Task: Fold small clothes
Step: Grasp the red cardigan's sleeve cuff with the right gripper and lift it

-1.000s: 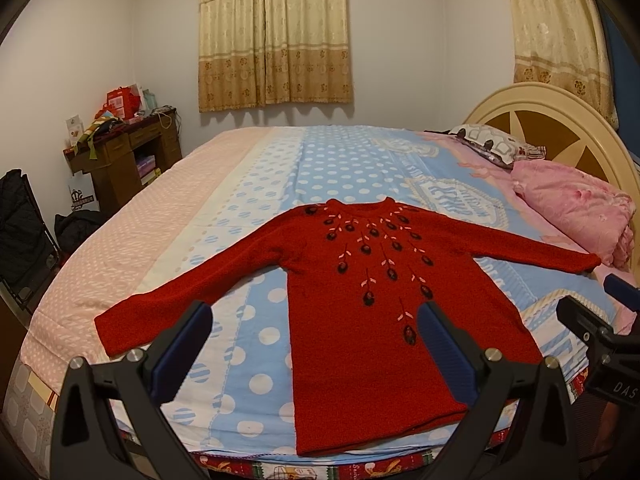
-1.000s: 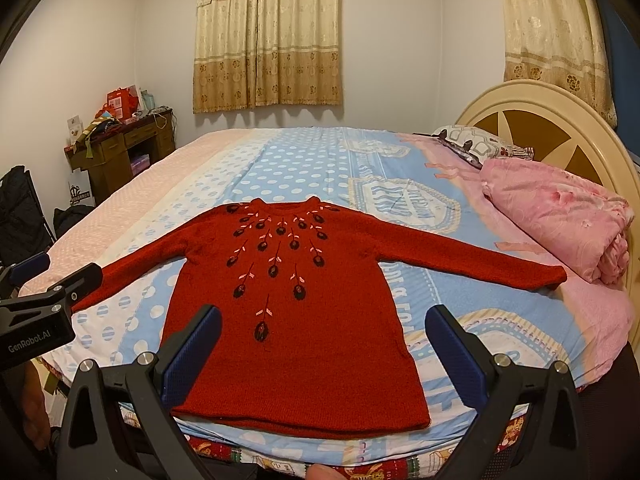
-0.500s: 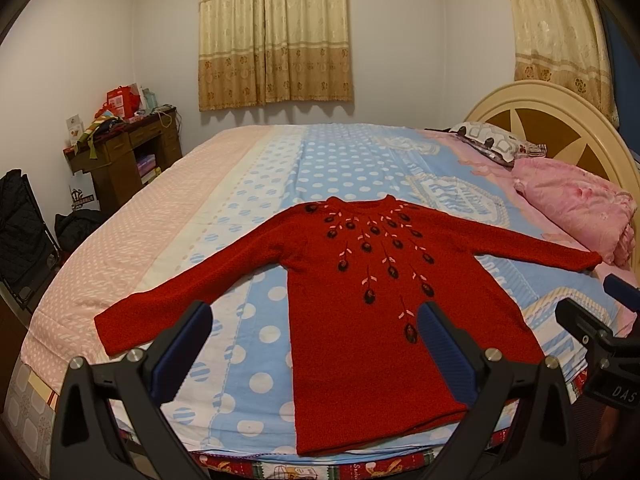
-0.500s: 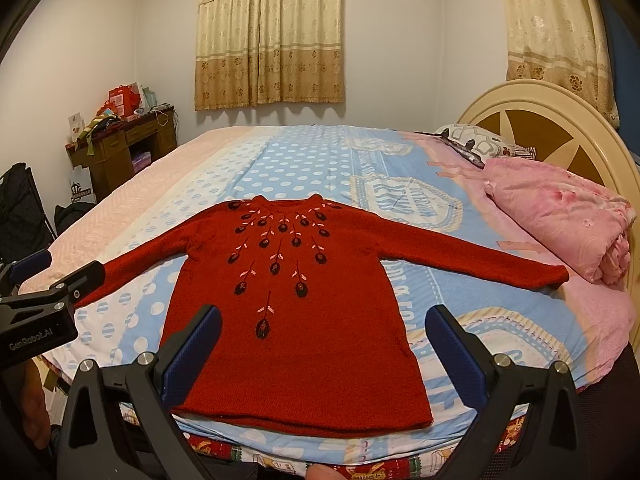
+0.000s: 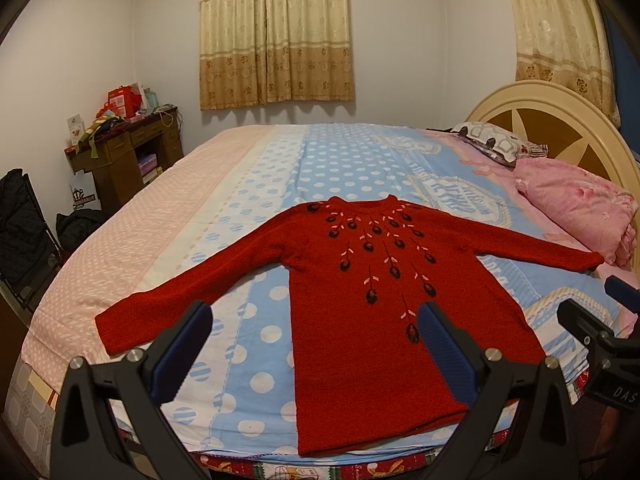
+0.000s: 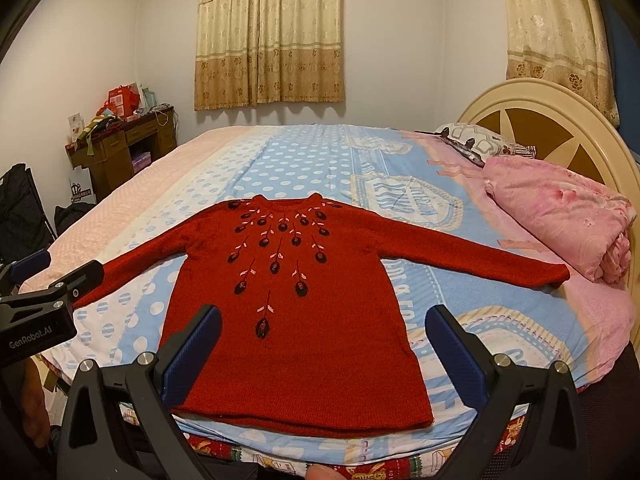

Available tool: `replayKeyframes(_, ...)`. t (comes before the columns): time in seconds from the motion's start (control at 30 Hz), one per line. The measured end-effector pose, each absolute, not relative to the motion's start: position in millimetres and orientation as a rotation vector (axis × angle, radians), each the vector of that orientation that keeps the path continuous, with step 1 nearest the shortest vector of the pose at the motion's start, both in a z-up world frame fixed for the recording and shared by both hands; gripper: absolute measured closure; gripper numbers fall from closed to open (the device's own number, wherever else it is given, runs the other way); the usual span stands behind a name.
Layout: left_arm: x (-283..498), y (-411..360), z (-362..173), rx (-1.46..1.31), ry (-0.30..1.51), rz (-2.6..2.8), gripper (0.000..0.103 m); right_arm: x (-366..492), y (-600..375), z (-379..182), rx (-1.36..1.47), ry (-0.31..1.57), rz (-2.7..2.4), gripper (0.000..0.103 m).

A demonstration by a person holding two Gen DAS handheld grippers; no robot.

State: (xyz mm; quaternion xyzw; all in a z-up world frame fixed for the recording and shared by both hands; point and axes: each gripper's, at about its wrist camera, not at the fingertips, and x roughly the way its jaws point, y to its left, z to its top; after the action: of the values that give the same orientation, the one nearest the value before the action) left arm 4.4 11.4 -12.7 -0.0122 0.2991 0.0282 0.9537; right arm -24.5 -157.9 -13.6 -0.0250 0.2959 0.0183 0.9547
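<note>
A small red sweater (image 5: 360, 304) (image 6: 296, 320) with dark flower embroidery lies flat, front up, on the bed (image 5: 328, 160) (image 6: 304, 156), both sleeves spread out, hem at the near edge. My left gripper (image 5: 314, 328) hovers open in front of the hem, holding nothing. My right gripper (image 6: 323, 330) is open too, just short of the hem's middle, with nothing between its fingers. The right gripper's tip (image 5: 592, 328) shows at the right edge of the left wrist view. At the left edge of the right wrist view, the left gripper (image 6: 48, 296) shows near the left cuff.
A folded pink quilt (image 6: 560, 224) and a patterned pillow (image 6: 472, 140) sit by the rounded headboard (image 6: 560, 128) on the right. A cluttered wooden desk (image 5: 120, 148) and dark bags (image 5: 24, 224) stand along the left wall. Curtains (image 5: 276, 32) hang behind.
Both grippers drifted only slightly; the sweater lies as before and both stay open.
</note>
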Motion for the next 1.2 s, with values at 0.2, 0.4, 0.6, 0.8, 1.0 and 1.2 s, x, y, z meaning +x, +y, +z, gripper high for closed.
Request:
replayKeyframes(0.2,3,13,-15,-0.023,0.611,0.057,0.0,-23,-159,-15,-0.049,0.606,0.04,0.001)
replayKeyframes(0.4,4,16,-23,-0.026,0.627,0.057,0.0,-17,-162,-23,-0.033,0.626,0.042,0.001)
replayKeyframes(0.6,16,12,-39,-0.023,0.678,0.052,0.0,-2,-169,-40,-0.004,0.675,0.052,0.001)
replayKeyframes(0.8,30,7,-59,-0.018,0.743,0.028,0.0,18,-188,-69,0.095,0.716,0.116,0.001)
replayKeyframes(1.0,56,3,-86,0.061,0.778,0.036,0.0,47,-229,-102,0.175,0.769,0.047,0.001)
replayKeyframes(1.2,89,9,-99,0.141,0.773,0.072,0.0,68,-298,-117,0.221,0.769,-0.122,0.001)
